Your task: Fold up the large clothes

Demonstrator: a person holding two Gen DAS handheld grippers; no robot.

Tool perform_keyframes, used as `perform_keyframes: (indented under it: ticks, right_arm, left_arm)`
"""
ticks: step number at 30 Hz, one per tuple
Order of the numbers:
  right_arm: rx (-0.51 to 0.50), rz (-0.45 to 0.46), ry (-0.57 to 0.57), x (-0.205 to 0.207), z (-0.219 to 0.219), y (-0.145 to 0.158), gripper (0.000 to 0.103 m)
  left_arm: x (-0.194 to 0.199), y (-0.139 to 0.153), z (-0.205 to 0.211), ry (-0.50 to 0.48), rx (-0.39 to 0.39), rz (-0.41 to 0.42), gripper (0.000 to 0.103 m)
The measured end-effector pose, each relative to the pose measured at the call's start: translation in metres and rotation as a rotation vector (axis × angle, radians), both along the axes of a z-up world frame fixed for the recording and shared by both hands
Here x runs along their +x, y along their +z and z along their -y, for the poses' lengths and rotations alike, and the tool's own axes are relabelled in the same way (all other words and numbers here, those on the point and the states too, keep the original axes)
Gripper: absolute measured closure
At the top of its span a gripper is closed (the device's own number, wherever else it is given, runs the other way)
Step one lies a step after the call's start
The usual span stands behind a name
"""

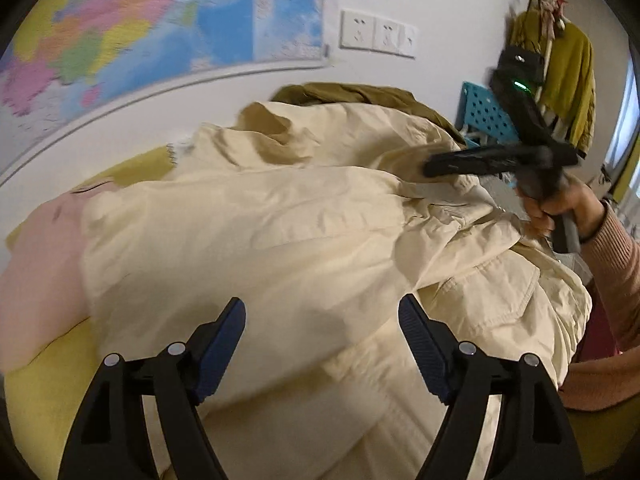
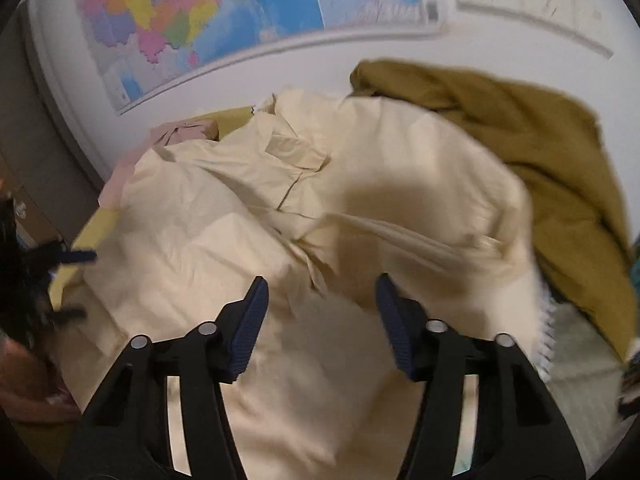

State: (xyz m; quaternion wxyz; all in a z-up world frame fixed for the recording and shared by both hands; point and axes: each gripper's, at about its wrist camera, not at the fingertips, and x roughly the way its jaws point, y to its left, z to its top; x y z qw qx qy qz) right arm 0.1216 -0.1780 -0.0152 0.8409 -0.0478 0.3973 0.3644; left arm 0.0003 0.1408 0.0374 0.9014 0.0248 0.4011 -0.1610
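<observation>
Cream jacket point(image 1: 248, 240) lies rumpled on the yellow surface point(image 1: 48, 392), part-folded. Left tool point(image 1: 322, 344) and right tool point(image 2: 320, 316) both gape wide, holding nothing. Next: pinch an edge, fold over.

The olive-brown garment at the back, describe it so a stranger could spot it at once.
Find the colourful wall map; below it a surface is piled with clothes. Behind the big cream jacket, toward the wall, lies the olive-brown garment, crumpled in a heap. It is the darkest piece there, unlike the pale cream jacket and the pink garment at the far left.
</observation>
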Motion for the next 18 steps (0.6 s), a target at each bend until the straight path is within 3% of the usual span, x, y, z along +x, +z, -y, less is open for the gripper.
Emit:
perform_keyframes:
  ticks: [7, 10, 12, 18]
  right_arm:
    - [0.018, -0.152, -0.012, 0.055, -0.032, -0.021, 0.054]
    - [-0.002, -0.203, -0.003, 0.069, -0.042, -0.03, 0.077]
    - [0.015, -0.259, 0.016, 0.08, -0.05, -0.037, 0.101]
    - [0.015, -0.238, 0.047, 0.09, -0.073, -0.029, 0.101]
  left_arm:
    - [0.021, -0.027, 0.002, -0.011, 0.009, -0.076, 0.027]
    - [0.023, -0.04, -0.004, 0.006, -0.004, -0.112, 0.027]
    - [0.022, -0.046, -0.011, 0.013, -0.041, -0.125, 0.027]
    - [0.019, -0.043, -0.018, 0.036, -0.083, -0.125, 0.026]
